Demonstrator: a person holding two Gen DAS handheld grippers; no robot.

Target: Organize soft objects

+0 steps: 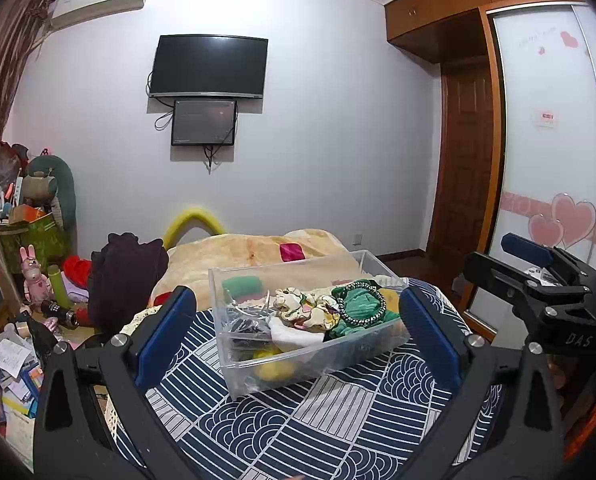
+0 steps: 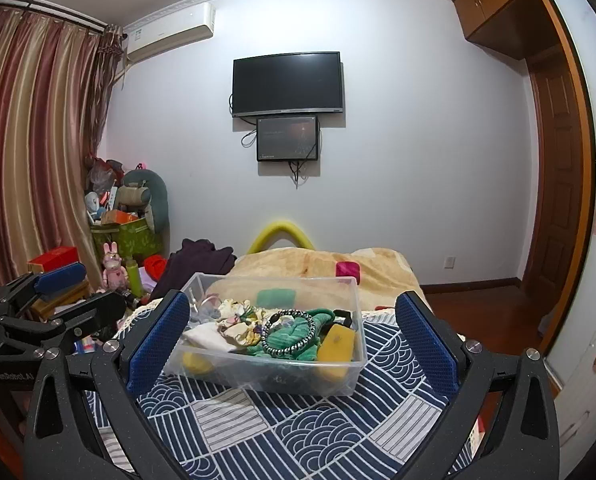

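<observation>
On the patterned bedspread (image 2: 298, 432) a clear plastic bin (image 2: 349, 376) is being kept, and the soft objects are being held inside it: a green knitted cloth (image 2: 298, 340), a floral scrunchie (image 2: 240, 326), a white cloth (image 2: 208, 338), a yellow sponge (image 2: 337, 344) and a beaded bracelet (image 2: 288, 334) draped over the green cloth. Both tools are being held spread and empty, the left gripper (image 1: 298, 336) and the right gripper (image 2: 294, 340) each hovering short of the bin with nothing between the pads. Either a sorting-out or a finished gathering is being shown; which one cannot be told. Any further grasp is being judged to call for a light, centred pinch, since the items are tangled together.
</observation>
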